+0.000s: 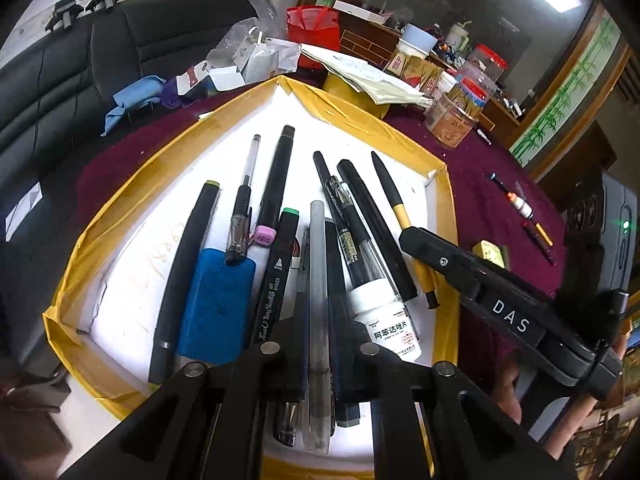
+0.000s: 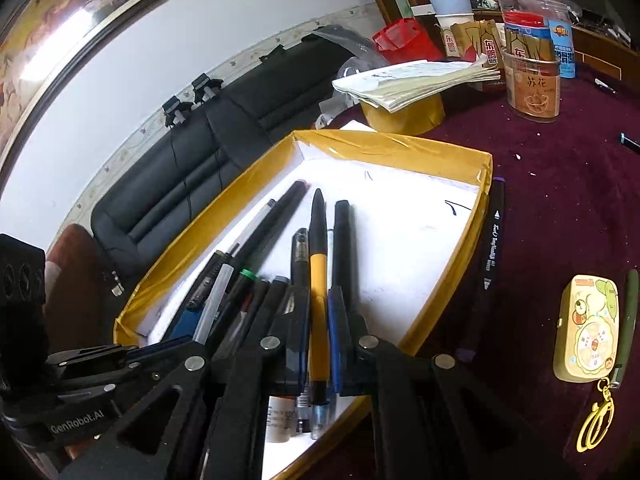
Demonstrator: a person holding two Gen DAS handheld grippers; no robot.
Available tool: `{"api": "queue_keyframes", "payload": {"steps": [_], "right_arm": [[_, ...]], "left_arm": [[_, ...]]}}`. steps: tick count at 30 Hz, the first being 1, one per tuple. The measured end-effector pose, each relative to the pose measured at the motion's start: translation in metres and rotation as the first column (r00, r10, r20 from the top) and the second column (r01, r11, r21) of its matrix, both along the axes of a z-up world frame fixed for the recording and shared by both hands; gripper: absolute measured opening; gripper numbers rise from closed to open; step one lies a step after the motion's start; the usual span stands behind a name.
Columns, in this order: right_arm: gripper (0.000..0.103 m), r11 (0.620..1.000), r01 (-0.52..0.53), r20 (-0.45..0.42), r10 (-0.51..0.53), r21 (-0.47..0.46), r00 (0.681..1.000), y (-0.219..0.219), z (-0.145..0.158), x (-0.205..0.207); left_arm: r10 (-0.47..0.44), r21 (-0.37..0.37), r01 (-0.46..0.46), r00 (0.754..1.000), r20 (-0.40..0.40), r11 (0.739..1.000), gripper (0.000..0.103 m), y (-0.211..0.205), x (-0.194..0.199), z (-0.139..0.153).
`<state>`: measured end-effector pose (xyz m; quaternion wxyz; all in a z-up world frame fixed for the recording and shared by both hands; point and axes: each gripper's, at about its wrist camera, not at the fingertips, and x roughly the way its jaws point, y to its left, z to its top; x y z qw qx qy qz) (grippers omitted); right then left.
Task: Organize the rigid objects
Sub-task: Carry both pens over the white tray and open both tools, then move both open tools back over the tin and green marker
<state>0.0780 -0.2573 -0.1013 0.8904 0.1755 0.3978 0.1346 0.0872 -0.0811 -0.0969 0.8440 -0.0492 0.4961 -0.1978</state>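
Note:
A shallow box (image 1: 160, 168) with a yellow taped rim and white floor holds several pens and markers, a blue case (image 1: 220, 300) and a white pill bottle (image 1: 390, 320). My left gripper (image 1: 319, 308) hangs low over the box's near end, shut on a translucent white pen (image 1: 319, 248) that runs along its fingers. My right gripper (image 2: 319, 292) is over the box's right side (image 2: 400, 144), shut on a yellow-and-black pen (image 2: 319, 240). From the left wrist view, the right gripper (image 1: 406, 234) sits on that pen's yellow part.
On the maroon cloth right of the box lie a black marker (image 2: 490, 248), a yellow tin with a key ring (image 2: 588, 328) and a green pen (image 2: 628, 320). Behind the box stand a tape roll under a booklet (image 2: 412, 80), jars (image 2: 532, 80) and a red bag (image 1: 312, 24). A black sofa (image 1: 80, 72) lies beyond.

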Motion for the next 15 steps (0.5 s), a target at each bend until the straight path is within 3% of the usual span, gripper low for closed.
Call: {"api": "queue_keyframes", "payload": {"steps": [6, 12, 14, 15], "right_arm": [[0.009, 0.998, -0.024, 0.006, 0.025, -0.062, 1.0, 0.012, -0.001, -0.001], [0.01, 0.997, -0.029, 0.016, 0.031, -0.075, 0.999, 0.015, -0.002, -0.003], [0.015, 0.998, -0.036, 0.022, 0.037, -0.048, 0.999, 0.013, -0.002, -0.003], [0.021, 0.999, -0.04, 0.028, 0.041, -0.032, 0.999, 0.012, 0.0, -0.004]], "left_arm": [[0.02, 0.059, -0.021, 0.999, 0.028, 0.998, 0.008, -0.005, -0.001, -0.007], [0.034, 0.068, -0.036, 0.999, 0.036, 0.997, 0.009, -0.003, -0.002, -0.01], [0.03, 0.058, -0.032, 0.999, 0.031, 0.998, 0.017, -0.002, -0.003, -0.01], [0.026, 0.044, -0.027, 0.999, 0.03, 0.999, 0.027, -0.002, -0.004, -0.009]]}}
